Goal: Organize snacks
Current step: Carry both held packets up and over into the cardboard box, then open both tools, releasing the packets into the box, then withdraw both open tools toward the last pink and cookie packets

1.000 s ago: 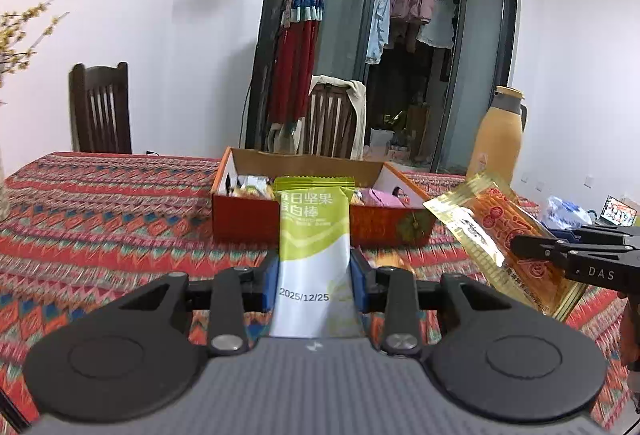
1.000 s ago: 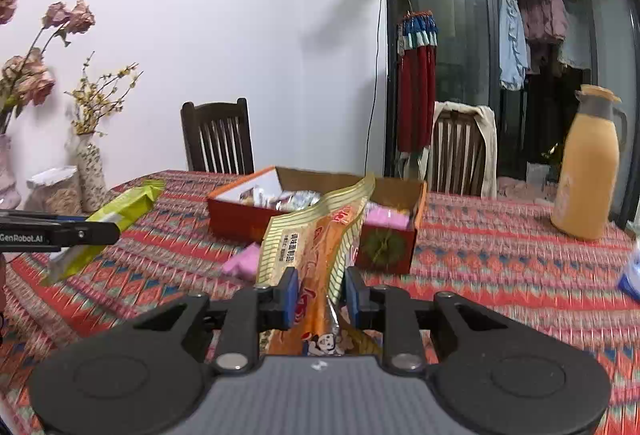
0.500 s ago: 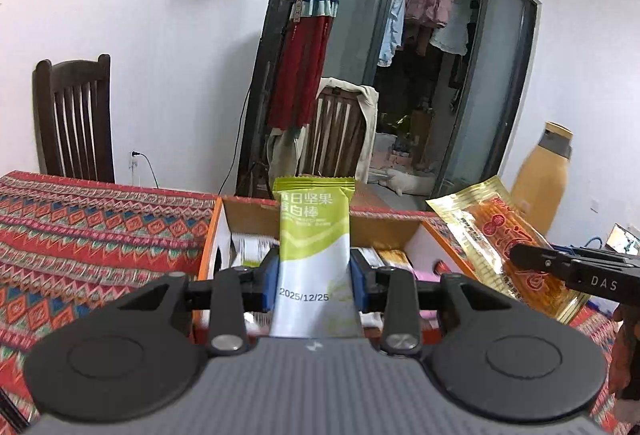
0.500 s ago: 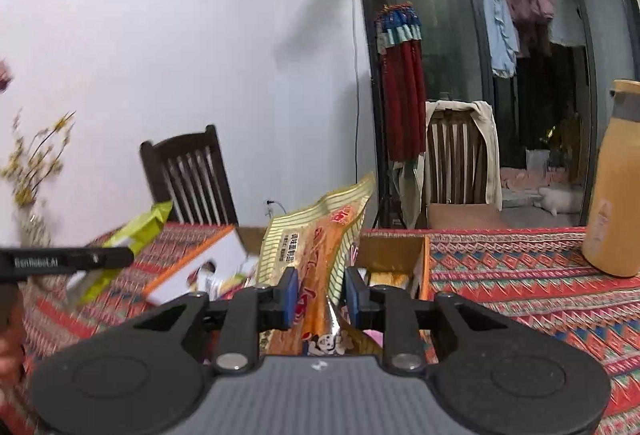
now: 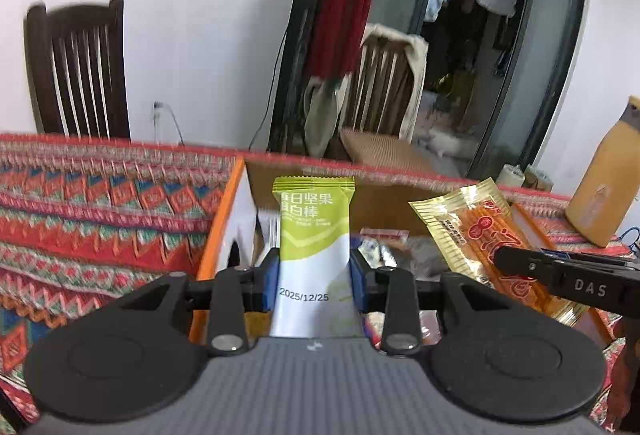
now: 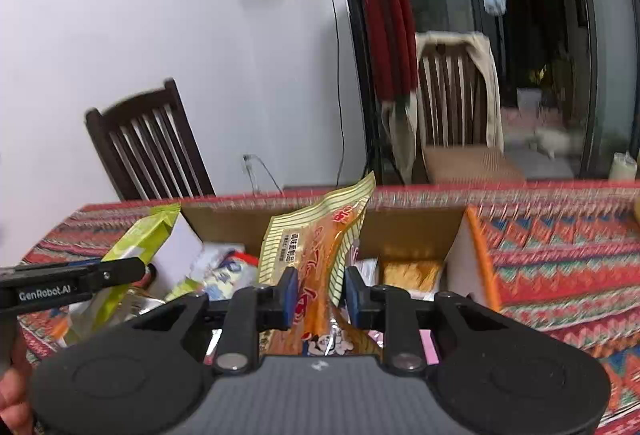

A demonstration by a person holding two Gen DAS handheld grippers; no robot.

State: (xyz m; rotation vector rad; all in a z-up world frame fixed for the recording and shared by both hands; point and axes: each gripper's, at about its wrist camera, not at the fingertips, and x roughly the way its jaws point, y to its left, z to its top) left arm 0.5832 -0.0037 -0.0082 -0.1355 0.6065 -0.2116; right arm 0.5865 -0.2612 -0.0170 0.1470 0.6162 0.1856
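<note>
My left gripper [image 5: 314, 281] is shut on a green and white snack bar packet [image 5: 314, 231], held upright over the open orange cardboard box [image 5: 224, 211]. My right gripper [image 6: 318, 293] is shut on an orange and gold snack packet [image 6: 316, 235], also over the box [image 6: 478, 247]. Each gripper shows in the other's view: the right gripper with the orange packet [image 5: 476, 231] at right, the left gripper with the green packet [image 6: 140, 239] at left. Several wrapped snacks [image 6: 224, 271] lie inside the box.
The box stands on a table with a red patterned cloth [image 5: 100, 203]. A tan bottle [image 5: 604, 187] stands at the far right. Dark wooden chairs [image 5: 80, 67] stand behind the table, one draped with cloth [image 6: 456, 91].
Both grippers have moved forward with their packets, from in front of the box to above its open top. Both stay shut on their packets.
</note>
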